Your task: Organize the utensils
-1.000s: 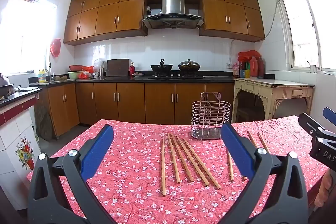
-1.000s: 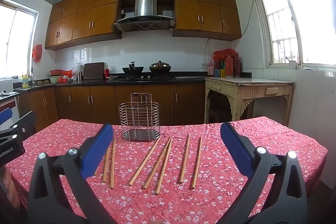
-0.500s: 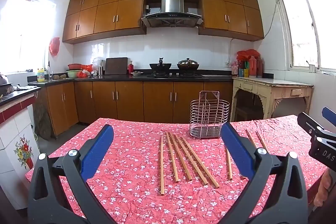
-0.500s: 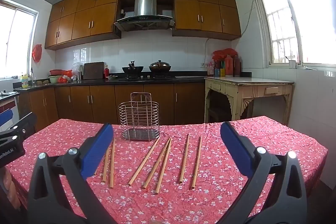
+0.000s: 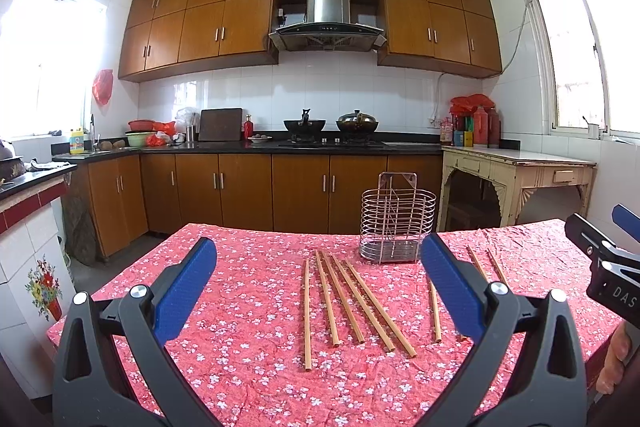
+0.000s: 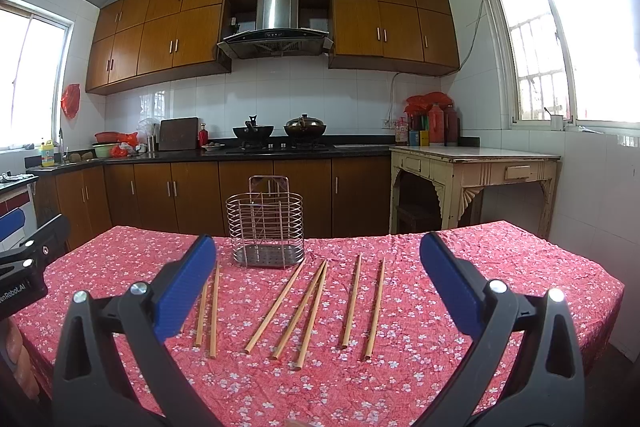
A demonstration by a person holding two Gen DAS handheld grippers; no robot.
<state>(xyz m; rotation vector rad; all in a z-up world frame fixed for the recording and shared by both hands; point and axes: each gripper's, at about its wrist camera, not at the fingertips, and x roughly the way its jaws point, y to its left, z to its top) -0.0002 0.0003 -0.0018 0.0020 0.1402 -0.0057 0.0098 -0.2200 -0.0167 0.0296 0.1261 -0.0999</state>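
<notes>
Several wooden chopsticks (image 5: 348,301) lie loose on a red floral tablecloth (image 5: 248,307), spread side by side; in the right wrist view the chopsticks (image 6: 300,311) lie in front of me. An empty wire utensil holder (image 5: 397,221) stands upright behind them, and it shows in the right wrist view (image 6: 265,227) too. My left gripper (image 5: 318,281) is open and empty above the near table. My right gripper (image 6: 318,279) is open and empty, also short of the chopsticks. Each gripper shows at the edge of the other's view.
A kitchen counter (image 5: 280,145) with a stove, pots and bottles runs behind the table. A cream side table (image 6: 476,167) stands at the right by a tiled wall. The table's edges fall off left and right.
Both views have shifted slightly; the holder and chopsticks sit a little higher and nearer in the left wrist view. Both grippers stay open and empty.
</notes>
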